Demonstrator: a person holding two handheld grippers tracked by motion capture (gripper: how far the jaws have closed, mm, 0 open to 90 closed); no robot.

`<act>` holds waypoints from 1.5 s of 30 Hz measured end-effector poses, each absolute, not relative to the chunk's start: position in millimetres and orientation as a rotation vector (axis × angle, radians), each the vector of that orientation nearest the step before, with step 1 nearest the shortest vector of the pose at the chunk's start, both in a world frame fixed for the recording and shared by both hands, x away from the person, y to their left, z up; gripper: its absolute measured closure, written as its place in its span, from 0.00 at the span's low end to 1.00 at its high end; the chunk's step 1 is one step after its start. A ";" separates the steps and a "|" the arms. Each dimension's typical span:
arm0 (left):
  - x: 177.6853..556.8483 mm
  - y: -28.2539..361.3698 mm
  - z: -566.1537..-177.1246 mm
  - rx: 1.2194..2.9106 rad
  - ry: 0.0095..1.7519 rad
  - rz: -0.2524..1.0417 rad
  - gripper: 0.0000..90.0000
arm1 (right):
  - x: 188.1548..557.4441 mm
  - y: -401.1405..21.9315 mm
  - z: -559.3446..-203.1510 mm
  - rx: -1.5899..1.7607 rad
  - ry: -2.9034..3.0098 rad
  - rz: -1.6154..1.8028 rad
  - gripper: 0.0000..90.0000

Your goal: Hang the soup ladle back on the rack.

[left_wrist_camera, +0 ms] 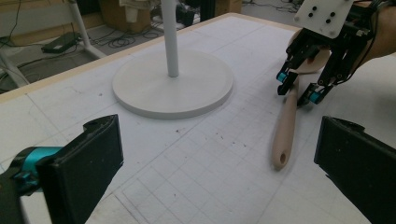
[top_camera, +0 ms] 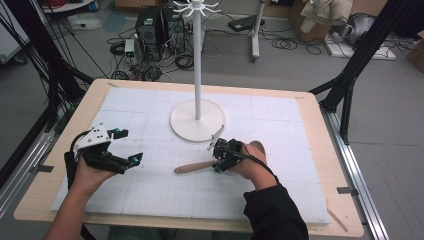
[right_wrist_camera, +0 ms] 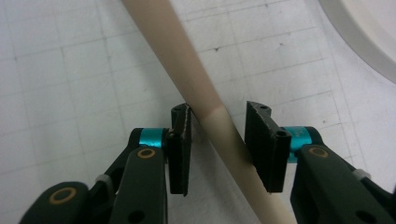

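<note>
Jaws straddle pale wooden spoon lying flat at centre frame, below white round-based stand.
Right gripper has narrowed round the handle, pads seemingly not yet pressing; left gripper waits wide open, empty, lower left.

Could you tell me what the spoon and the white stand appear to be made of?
The spoon looks like pale, unvarnished wood: matt tan surface, a darker band along the handle and a hanging hole at its end. The stand seems to be white-painted metal or plastic, which cannot be told apart here; its round base is smooth with a faint sheen and a crisp edge.
</note>
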State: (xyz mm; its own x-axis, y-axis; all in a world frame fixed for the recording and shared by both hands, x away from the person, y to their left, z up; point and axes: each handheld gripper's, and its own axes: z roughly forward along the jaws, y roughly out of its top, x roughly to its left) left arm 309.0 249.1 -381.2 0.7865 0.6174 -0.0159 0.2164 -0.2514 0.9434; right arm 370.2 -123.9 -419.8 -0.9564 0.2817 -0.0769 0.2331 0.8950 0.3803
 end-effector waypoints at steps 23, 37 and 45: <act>307.4 249.3 -380.1 1.822 0.636 0.437 0.02 | 356.6 -126.9 -414.3 0.319 3.016 0.491 0.87; 312.4 242.7 -379.0 1.822 0.618 0.427 0.02 | 356.8 -123.0 -417.8 0.333 3.001 0.462 0.85; 312.0 243.0 -377.4 1.823 0.619 0.424 0.02 | 353.4 -122.2 -416.1 0.262 2.988 0.448 0.88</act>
State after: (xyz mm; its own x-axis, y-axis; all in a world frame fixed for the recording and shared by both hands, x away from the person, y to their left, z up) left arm 312.0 243.0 -377.4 0.7988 0.6014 -0.0131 0.2056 -0.2525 0.9455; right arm 353.4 -122.2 -416.1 -0.9792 0.1858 -0.0817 0.1536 0.9416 0.2997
